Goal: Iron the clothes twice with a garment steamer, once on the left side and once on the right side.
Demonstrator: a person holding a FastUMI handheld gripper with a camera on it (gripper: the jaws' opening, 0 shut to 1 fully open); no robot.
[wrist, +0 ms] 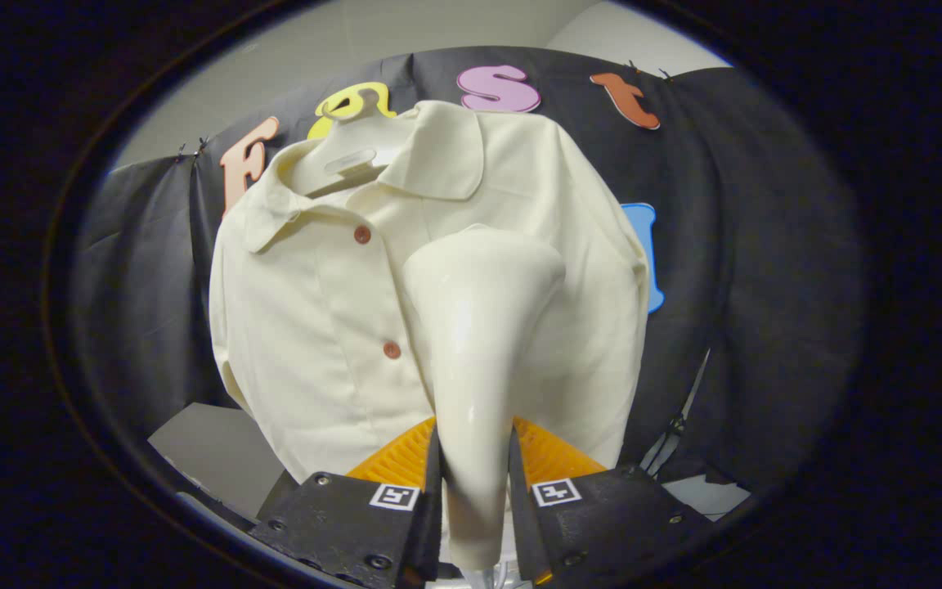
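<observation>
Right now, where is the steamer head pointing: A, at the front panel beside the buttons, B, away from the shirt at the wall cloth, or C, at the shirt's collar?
A: the steamer, clamped between the tongs, has its wide head against the shirt front, beside the buttons and below the collar.

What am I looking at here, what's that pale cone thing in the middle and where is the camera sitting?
The camera rides on a handheld two-finger gripper that a person carries, and it looks forward along the fingers, so the picture bulges like a fishbowl. The two fingers are pressed on the handle of a garment steamer, the pale cone you mention; its wide head points away toward the clothing. Just beyond it a cream shirt with reddish buttons hangs on a white hanger against the booth's dark cloth wall. The steamer head sits in front of the shirt, beside the button line; whether it touches the fabric I cannot tell.
</observation>
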